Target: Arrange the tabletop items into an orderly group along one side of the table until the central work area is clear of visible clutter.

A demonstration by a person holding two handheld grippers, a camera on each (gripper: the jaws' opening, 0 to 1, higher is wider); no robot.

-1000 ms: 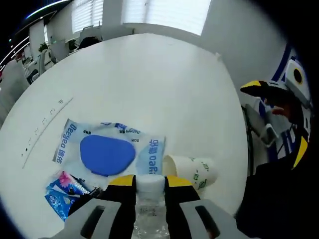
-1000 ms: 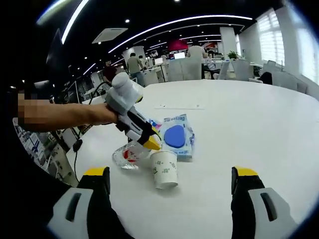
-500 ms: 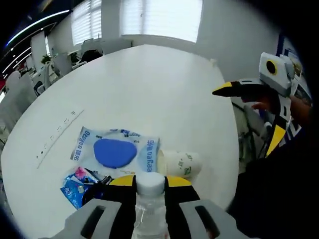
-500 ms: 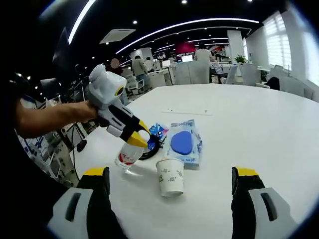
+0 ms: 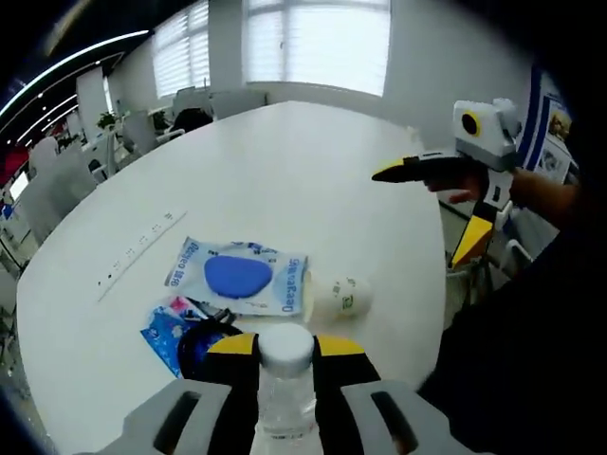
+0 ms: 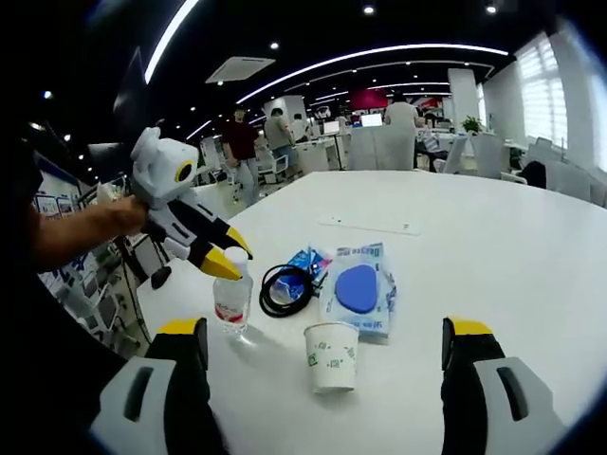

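Gripping the neck of a clear water bottle (image 5: 285, 393) just under its white cap, the left gripper (image 5: 285, 355) is seen with its yellow-tipped jaws closed tight against both sides; in the right gripper view the same bottle (image 6: 232, 301) is shown standing upright on the white table (image 6: 493, 256), near its edge, with the left gripper (image 6: 226, 262) clamped on its top; the right gripper (image 6: 322, 346) is held spread wide, nothing between its jaws; a paper cup (image 6: 331, 355) is set upright just beyond them, between the bottle and a pack of wet wipes (image 6: 359, 287) with a blue lid; a coiled black cable (image 6: 285, 288) is laid beside the pack, partly over a small blue packet (image 6: 305, 261); farther off, desks, chairs and standing people are made out under ceiling light strips.
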